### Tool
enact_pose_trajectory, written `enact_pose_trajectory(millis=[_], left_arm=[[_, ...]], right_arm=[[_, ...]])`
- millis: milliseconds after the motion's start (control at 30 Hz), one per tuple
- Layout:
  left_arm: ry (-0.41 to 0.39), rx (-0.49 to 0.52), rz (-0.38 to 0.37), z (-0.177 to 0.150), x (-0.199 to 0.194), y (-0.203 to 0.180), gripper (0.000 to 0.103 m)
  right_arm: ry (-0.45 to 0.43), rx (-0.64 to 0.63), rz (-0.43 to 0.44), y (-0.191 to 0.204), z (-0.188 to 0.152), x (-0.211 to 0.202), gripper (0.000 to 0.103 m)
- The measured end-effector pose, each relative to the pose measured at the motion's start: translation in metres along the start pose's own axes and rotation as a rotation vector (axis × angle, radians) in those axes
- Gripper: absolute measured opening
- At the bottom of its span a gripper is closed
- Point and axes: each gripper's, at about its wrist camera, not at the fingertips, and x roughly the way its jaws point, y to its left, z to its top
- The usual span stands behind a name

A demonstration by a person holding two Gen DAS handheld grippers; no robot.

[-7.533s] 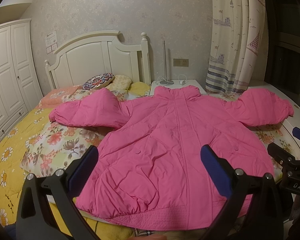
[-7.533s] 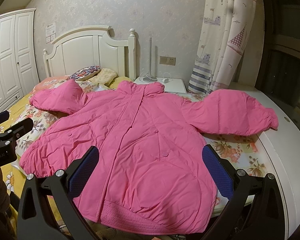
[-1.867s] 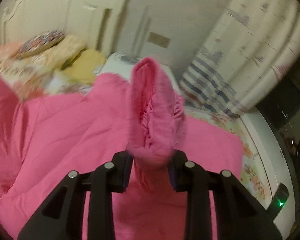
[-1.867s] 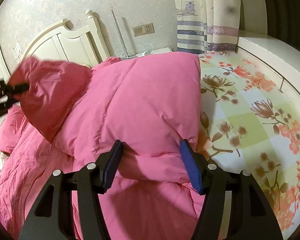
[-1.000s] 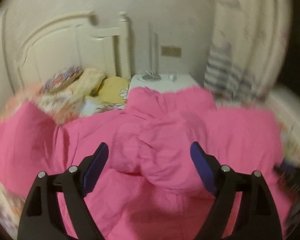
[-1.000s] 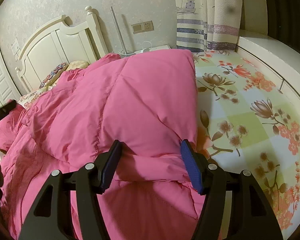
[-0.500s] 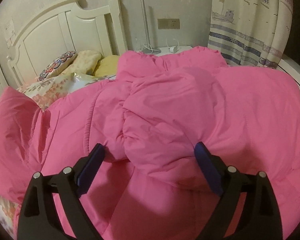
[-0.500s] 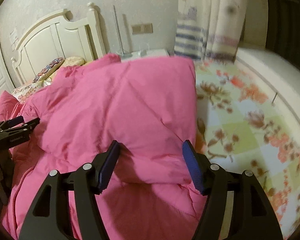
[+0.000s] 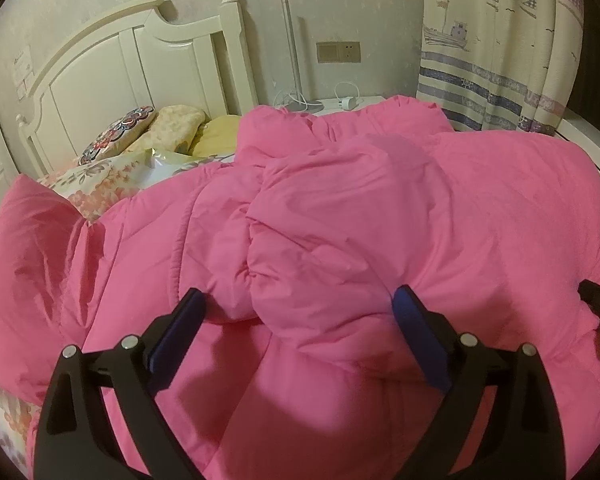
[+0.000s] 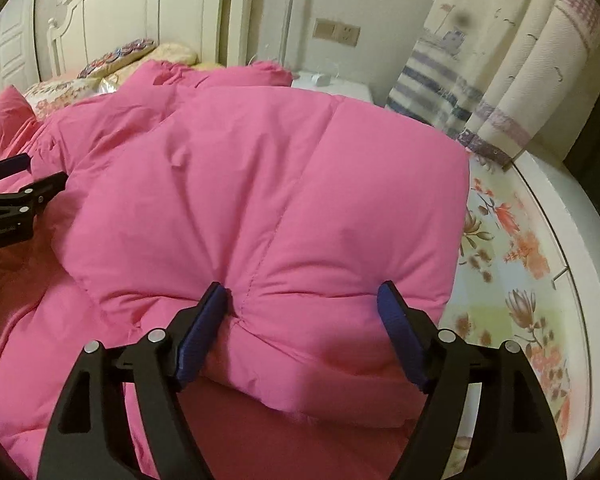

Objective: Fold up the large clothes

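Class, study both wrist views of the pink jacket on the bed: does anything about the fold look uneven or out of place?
Yes. The pink padded jacket is folded on one side only: its right sleeve lies across the body, while the left sleeve sticks out sideways. Both tongs, left and right, are open.

Between the left gripper's (image 9: 296, 308) spread jaws lies the pink jacket (image 9: 340, 216), a puffy quilted cloth with a soft matt sheen and stitched seams. The gripper frames look like matt black plastic with small shiny metal screw heads, and the pads (image 9: 416, 336) are a dull blue, rubbery-looking material. Right of the right gripper (image 10: 304, 328), the bedsheet (image 10: 516, 280) is smooth printed floral cloth. Beyond both grippers, the headboard (image 9: 140, 64) looks like painted wood with a satin cream finish, and the curtain (image 9: 500, 44) is a matt woven fabric.
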Motion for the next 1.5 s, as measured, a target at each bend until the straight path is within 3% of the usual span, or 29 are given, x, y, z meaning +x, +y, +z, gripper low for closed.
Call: enact_pose_trajectory(millis=[233, 367, 467, 567, 733, 800, 867, 967, 1100, 1200, 1333, 1500], left_arm=[[0.000, 0.002, 0.003, 0.000, 0.000, 0.000, 0.096], [0.000, -0.002, -0.001, 0.000, 0.001, 0.000, 0.096], [0.003, -0.007, -0.008, 0.000, 0.002, 0.002, 0.098], [0.009, -0.010, -0.012, -0.001, 0.003, 0.003, 0.098], [0.010, -0.010, -0.008, -0.001, 0.003, 0.002, 0.099], [0.009, -0.012, -0.009, -0.001, 0.003, 0.002, 0.099], [0.008, -0.015, -0.013, -0.001, 0.002, 0.001, 0.099], [0.010, -0.017, -0.013, -0.001, 0.002, 0.001, 0.100], [0.012, -0.021, -0.016, -0.001, 0.002, 0.000, 0.100], [0.013, -0.023, -0.016, -0.001, 0.002, -0.001, 0.100], [0.012, -0.023, -0.016, -0.001, 0.002, 0.000, 0.100], [0.012, -0.026, -0.020, -0.001, 0.002, 0.001, 0.100]], right_arm=[[-0.125, 0.081, -0.088, -0.032, 0.044, -0.008, 0.075], [-0.016, 0.172, -0.056, -0.063, 0.062, 0.041, 0.079], [0.006, 0.213, -0.008, -0.073, 0.058, 0.058, 0.084], [0.013, 0.250, -0.003, -0.079, 0.063, 0.049, 0.083], [-0.072, 0.221, -0.031, -0.067, 0.079, 0.038, 0.083], [-0.006, 0.187, -0.040, -0.063, 0.083, 0.062, 0.087], [0.007, 0.207, -0.017, -0.066, 0.082, 0.073, 0.092], [0.021, 0.243, -0.015, -0.071, 0.083, 0.067, 0.087], [-0.114, 0.247, -0.002, -0.055, 0.071, 0.013, 0.085], [-0.163, 0.131, 0.044, -0.013, 0.051, -0.018, 0.085], [-0.100, 0.025, 0.082, 0.030, 0.027, -0.017, 0.085], [-0.066, -0.049, -0.006, 0.049, 0.014, 0.012, 0.089]])
